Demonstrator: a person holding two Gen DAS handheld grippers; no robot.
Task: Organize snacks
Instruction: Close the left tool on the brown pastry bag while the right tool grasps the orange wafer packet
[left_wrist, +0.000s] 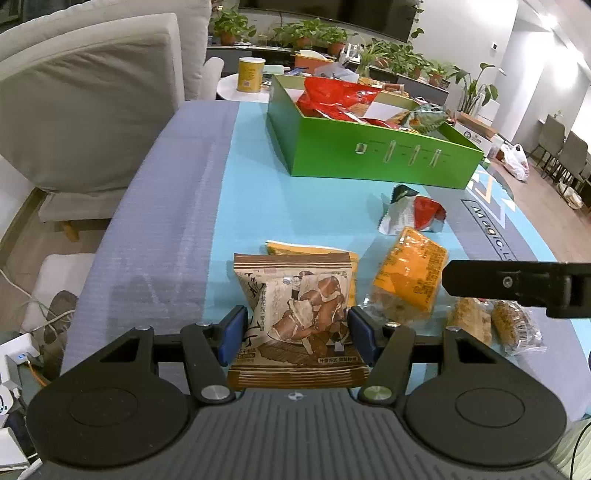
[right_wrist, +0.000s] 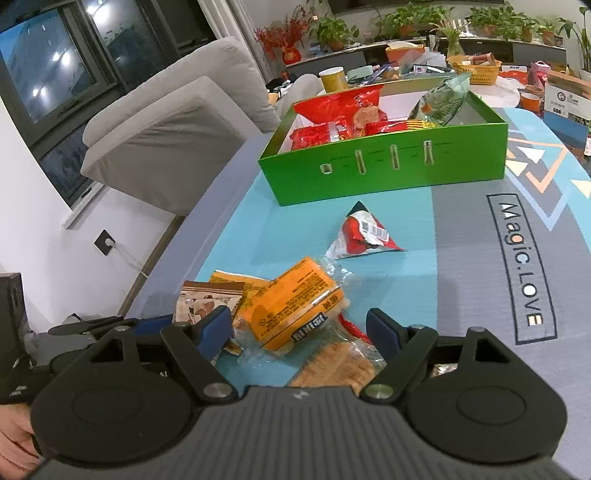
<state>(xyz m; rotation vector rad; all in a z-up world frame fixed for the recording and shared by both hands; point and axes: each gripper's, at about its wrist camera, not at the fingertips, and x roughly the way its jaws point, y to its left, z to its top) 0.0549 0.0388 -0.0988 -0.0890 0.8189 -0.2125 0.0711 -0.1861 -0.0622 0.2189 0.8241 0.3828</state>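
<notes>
My left gripper (left_wrist: 295, 325) has its blue pads against both sides of a brown-and-cream snack packet (left_wrist: 295, 314) that lies on the table. An orange packet (left_wrist: 410, 273) and two clear-wrapped bars (left_wrist: 495, 325) lie to its right. My right gripper (right_wrist: 299, 328) is open over the orange packet (right_wrist: 295, 310) and a clear-wrapped bar (right_wrist: 332, 365). Its finger also shows in the left wrist view (left_wrist: 517, 282). A red-and-white triangular packet (right_wrist: 364, 234) lies farther out. The green box (right_wrist: 388, 173) behind holds red and green bags.
A light grey sofa (left_wrist: 85, 99) stands left of the table. A yellow can (left_wrist: 251, 74) sits on a small round table behind the box. Plants and clutter line the back. Cables and a power strip (left_wrist: 18, 354) lie on the floor at left.
</notes>
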